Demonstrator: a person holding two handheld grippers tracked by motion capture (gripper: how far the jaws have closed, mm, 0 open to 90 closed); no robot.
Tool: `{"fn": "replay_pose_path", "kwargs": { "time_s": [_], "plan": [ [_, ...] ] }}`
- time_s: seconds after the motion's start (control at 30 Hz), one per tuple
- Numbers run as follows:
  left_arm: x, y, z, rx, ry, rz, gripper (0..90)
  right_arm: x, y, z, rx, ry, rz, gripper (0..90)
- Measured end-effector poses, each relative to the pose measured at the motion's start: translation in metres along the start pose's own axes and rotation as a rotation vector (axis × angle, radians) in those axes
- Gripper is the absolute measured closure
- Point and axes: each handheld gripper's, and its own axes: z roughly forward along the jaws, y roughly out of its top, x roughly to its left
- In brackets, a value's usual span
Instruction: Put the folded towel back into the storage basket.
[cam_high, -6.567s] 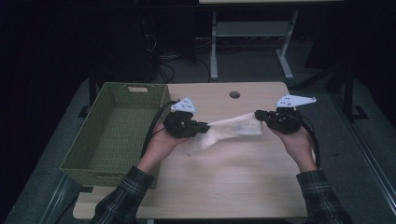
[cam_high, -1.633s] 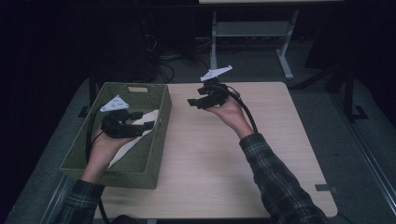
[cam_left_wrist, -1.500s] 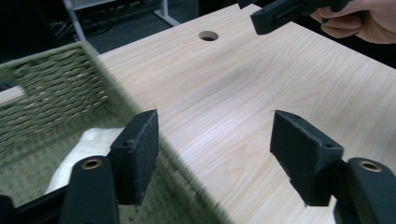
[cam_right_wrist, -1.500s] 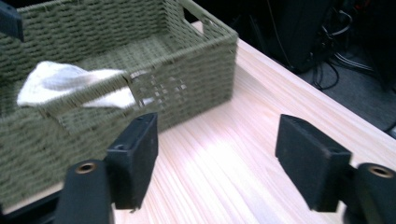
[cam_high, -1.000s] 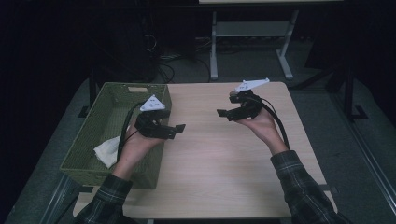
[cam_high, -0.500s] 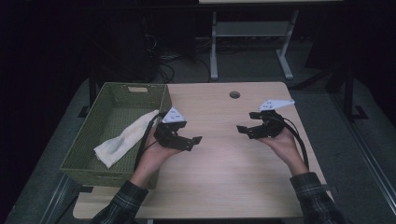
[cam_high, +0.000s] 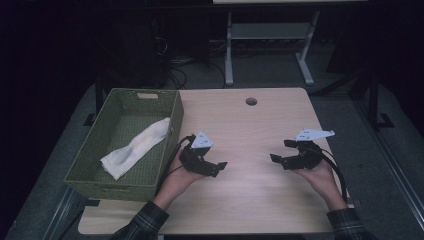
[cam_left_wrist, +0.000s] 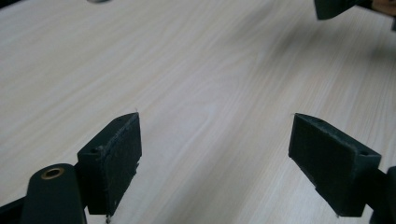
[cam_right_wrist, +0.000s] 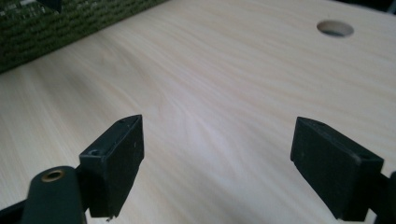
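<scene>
The table in front of me has a pale wooden top with fine grain running along it, and its corners are rounded. Near its far edge, about midway across, a round hole is cut through the top; I see the same hole in the right gripper view, dark inside. Under and around the table lies a grey floor. Beyond the far edge stands a white metal frame on two splayed feet. To its left, a tangle of cables lies on the floor in the dark. At the right, a dark post rises from a flat foot.
</scene>
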Motion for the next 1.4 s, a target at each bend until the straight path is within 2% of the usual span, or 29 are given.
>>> {"fn": "replay_pose_path", "kwargs": {
  "time_s": [0.23, 0.4, 0.63, 0.67, 0.77, 0.83, 0.87, 0.9, 1.0, 1.13, 1.2, 1.27, 1.4],
  "plan": [
    [-0.006, -0.016, 0.008, 0.019, -0.002, 0.021, 15.7, 0.001, -0.024, -0.014, 0.019, -0.023, 0.027, 16.6],
    [-0.012, -0.032, 0.015, 0.051, -0.003, 0.038, 15.0, 0.004, -0.042, -0.025, 0.032, -0.042, 0.039, 15.4],
    [-0.013, -0.048, 0.019, 0.090, -0.002, 0.021, 14.4, 0.004, -0.061, -0.037, 0.034, -0.054, 0.070, 12.9],
    [-0.014, -0.052, 0.020, 0.101, 0.003, 0.026, 14.3, 0.003, -0.067, -0.039, 0.048, -0.069, 0.074, 11.6],
    [-0.014, -0.056, 0.020, 0.107, 0.000, 0.027, 13.2, 0.001, -0.074, -0.041, 0.061, -0.073, 0.077, 10.5],
    [-0.015, -0.059, 0.021, 0.110, 0.003, 0.029, 13.2, 0.001, -0.083, -0.041, 0.093, -0.097, 0.082, 8.7],
    [-0.014, -0.060, 0.021, 0.122, 0.013, 0.047, 13.2, 0.002, -0.086, -0.042, 0.105, -0.101, 0.088, 8.1],
    [-0.014, -0.060, 0.021, 0.122, 0.013, 0.047, 13.0, 0.002, -0.086, -0.042, 0.105, -0.101, 0.088, 8.1],
    [-0.014, -0.063, 0.022, 0.118, 0.015, 0.047, 12.8, -0.001, -0.098, -0.042, 0.127, -0.128, 0.093, 2.7],
    [-0.014, -0.066, 0.028, 0.148, 0.028, 0.077, 12.4, -0.002, -0.103, -0.043, 0.125, -0.167, 0.088, 2.1],
    [-0.014, -0.067, 0.029, 0.148, 0.026, 0.077, 12.4, -0.002, -0.103, -0.044, 0.120, -0.178, 0.078, 2.1],
    [-0.014, -0.068, 0.030, 0.136, 0.017, 0.068, 12.2, -0.002, -0.103, -0.041, 0.144, -0.193, 0.079, 2.1],
    [-0.013, -0.072, 0.031, 0.104, 0.000, 0.050, 12.2, 0.000, -0.103, -0.040, 0.158, -0.202, 0.065, 2.0]
  ]
}}
